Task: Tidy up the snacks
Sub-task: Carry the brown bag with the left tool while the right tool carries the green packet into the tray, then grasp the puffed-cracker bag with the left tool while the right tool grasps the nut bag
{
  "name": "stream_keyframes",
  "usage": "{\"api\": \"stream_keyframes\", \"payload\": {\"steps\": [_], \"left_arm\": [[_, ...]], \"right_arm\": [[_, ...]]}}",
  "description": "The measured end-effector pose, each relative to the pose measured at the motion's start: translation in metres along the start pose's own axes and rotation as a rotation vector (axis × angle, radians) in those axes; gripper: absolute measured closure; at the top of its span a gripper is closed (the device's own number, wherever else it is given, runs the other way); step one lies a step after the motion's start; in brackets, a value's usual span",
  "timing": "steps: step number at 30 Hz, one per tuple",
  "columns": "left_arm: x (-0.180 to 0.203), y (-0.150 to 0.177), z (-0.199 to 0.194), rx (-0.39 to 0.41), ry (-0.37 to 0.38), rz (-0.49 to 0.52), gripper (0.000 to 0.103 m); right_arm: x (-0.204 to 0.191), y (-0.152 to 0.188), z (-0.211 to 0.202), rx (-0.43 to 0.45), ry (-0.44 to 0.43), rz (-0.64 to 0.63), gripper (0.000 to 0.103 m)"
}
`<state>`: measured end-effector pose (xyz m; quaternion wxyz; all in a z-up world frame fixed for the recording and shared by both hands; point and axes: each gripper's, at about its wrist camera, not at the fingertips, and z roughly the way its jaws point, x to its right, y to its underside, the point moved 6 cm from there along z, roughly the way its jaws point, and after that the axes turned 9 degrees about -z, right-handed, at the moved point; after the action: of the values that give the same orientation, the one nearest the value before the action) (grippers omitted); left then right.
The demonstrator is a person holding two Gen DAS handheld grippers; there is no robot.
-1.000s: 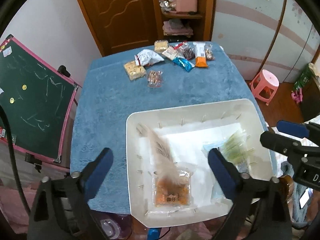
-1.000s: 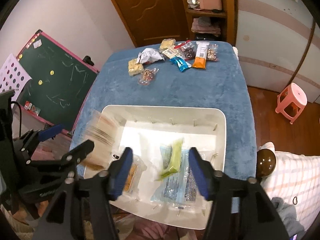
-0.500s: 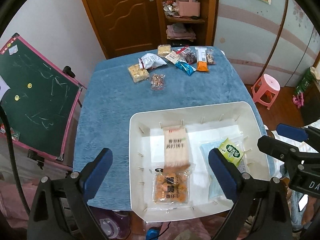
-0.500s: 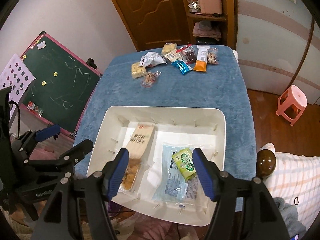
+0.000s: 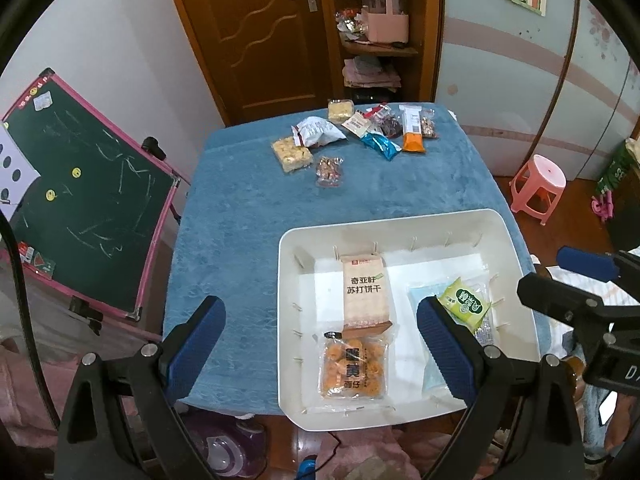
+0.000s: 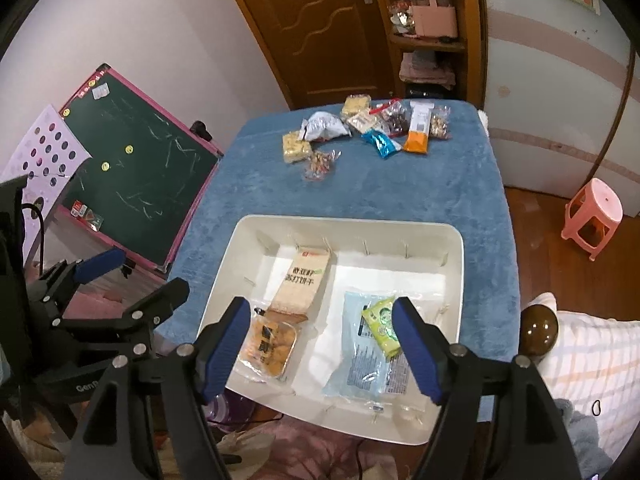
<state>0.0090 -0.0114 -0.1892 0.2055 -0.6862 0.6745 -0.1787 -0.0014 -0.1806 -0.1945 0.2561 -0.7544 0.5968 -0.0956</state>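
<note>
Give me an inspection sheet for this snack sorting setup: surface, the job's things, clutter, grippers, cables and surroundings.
Surface: table under a blue cloth.
Job's things: white bin at the near edge holds a tan cracker pack, an orange snack pack, a light blue pouch and a green packet lying on that pouch. About ten loose snacks wait at the far edge.
Clutter: nothing seen.
Grippers: left gripper open, empty. Right gripper empty, jaws opening.
Cables: black cable at the left edge.
Surroundings: green chalkboard, wooden door, shelf unit, pink stool.
</note>
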Motion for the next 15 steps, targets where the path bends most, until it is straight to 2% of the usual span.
{"api": "stream_keyframes", "payload": {"steps": [4,9,12,15], "left_arm": [[-0.004,-0.011,-0.007,0.029,0.010,-0.001,0.007],[-0.007,-0.031,-0.009,0.057,0.047,0.003,0.007],[-0.012,-0.042,-0.005,0.058,0.068,0.017,0.007],[-0.022,-0.056,-0.001,0.055,0.069,0.039,0.007]], "right_arm": [[-0.005,-0.012,-0.017,0.073,0.014,-0.029,0.029],[-0.010,-0.034,-0.040,0.215,0.027,-0.042,0.029],[-0.015,-0.047,-0.040,0.249,0.036,-0.039,0.029],[-0.023,-0.064,-0.035,0.233,0.035,-0.044,0.029]]}}
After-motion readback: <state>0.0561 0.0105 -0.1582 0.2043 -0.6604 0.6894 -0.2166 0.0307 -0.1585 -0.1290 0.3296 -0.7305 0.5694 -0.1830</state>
